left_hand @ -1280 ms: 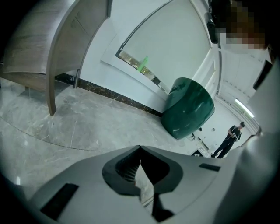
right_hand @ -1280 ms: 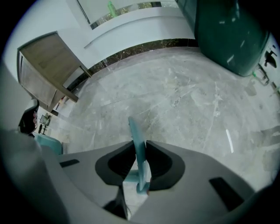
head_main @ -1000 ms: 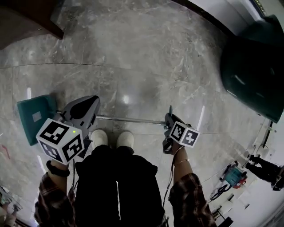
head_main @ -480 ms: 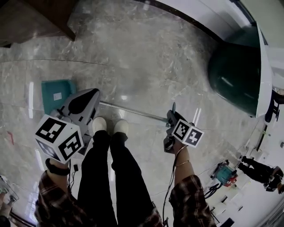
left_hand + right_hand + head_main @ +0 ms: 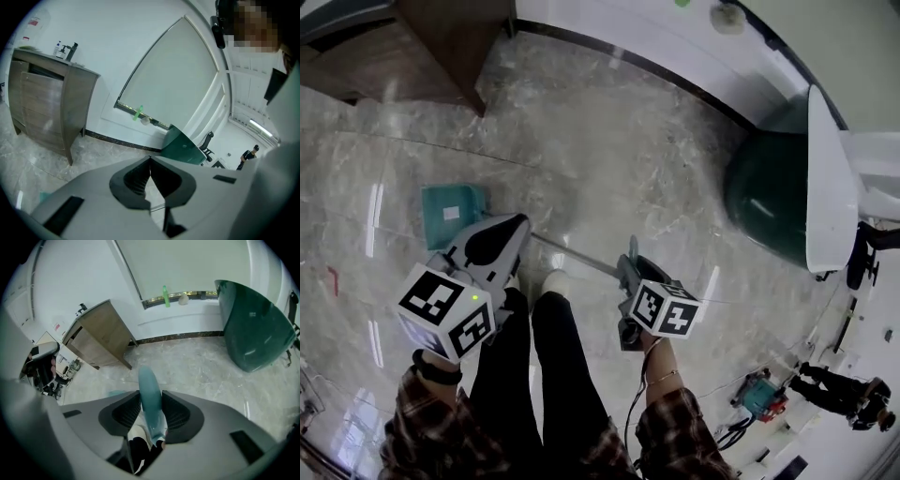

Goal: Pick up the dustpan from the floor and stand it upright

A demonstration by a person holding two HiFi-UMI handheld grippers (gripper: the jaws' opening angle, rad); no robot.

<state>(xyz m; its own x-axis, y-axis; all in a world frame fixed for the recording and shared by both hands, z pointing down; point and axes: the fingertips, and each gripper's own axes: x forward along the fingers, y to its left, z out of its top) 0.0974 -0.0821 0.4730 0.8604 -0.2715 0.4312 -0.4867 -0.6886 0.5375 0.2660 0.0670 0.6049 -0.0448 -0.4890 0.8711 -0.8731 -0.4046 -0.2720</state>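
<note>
Left of centre in the head view, over the grey marble floor [image 5: 609, 141], there's the long-handled dustpan [image 5: 459, 221]. Its square teal plastic pan [image 5: 450, 208] is at the left. From it a thin silver metal rod [image 5: 575, 256] slants rightward and a little down-frame to a flat teal plastic grip [image 5: 632, 249] near centre. So the long axis runs across the frame, pan end left, grip end right, passing just above the person's white shoe [image 5: 555, 279]. Whether the pan touches the floor, I cannot tell from up here.

Right gripper [image 5: 151, 399] now: the teal grip stands between its ribbed black pads [image 5: 126, 411] and points up-frame, with both pads against its sides. Those jaws are opening as we watch.

Over to the left gripper [image 5: 150, 160]: its tips are pressed together with nothing pinched between them. A thin line that looks like the rod shows through the gap lower down. In the head view that gripper hangs over the rod's pan end, just right of the pan.

Upper left stands a brown wooden cabinet [image 5: 441, 47], and at the right edge there's a big dark green rounded shell [image 5: 769, 202].
</note>
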